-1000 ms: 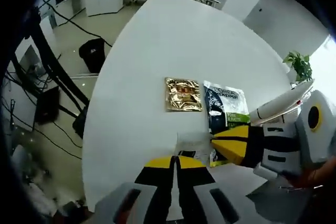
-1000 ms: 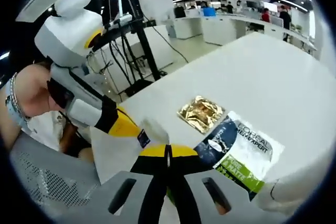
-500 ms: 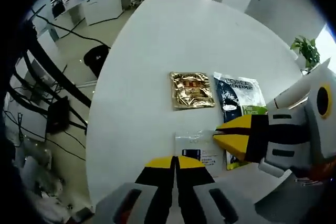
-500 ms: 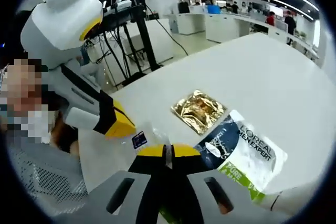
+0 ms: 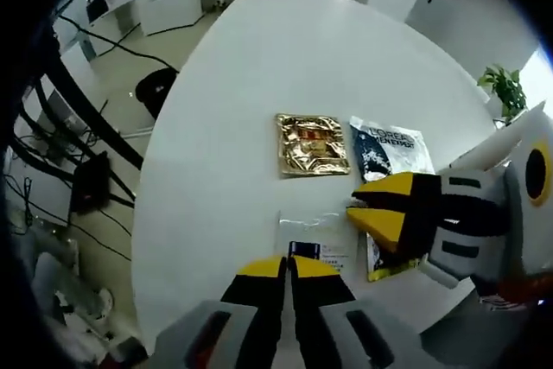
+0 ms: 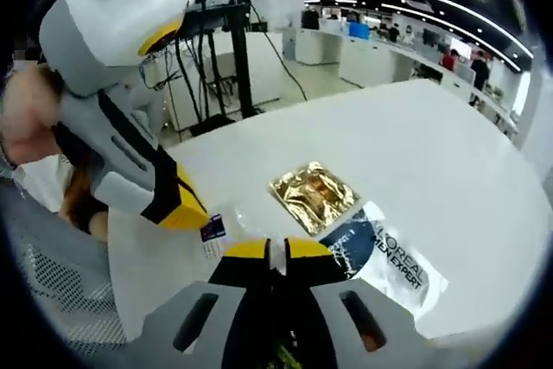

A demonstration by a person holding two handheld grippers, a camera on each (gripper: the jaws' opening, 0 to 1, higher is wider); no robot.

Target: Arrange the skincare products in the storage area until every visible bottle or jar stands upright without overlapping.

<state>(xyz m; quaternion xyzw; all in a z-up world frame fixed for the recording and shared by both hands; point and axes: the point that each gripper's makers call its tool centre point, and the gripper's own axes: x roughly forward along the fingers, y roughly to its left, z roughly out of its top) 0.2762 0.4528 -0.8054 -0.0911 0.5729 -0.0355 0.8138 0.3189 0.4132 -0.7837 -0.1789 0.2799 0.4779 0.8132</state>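
On white table (image 5: 259, 66), three flat sachets (image 5: 310, 143)

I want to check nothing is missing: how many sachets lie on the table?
3: a gold sachet furthest out, a L'Oreal Men Expert sachet beside it, and a clear sachet nearest the left gripper. Others may be hidden behind the right gripper.

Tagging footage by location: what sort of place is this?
Likely an open-plan office: rows of white desks behind, ceiling strip lights, a potted plant, and a large white table holding sachets.
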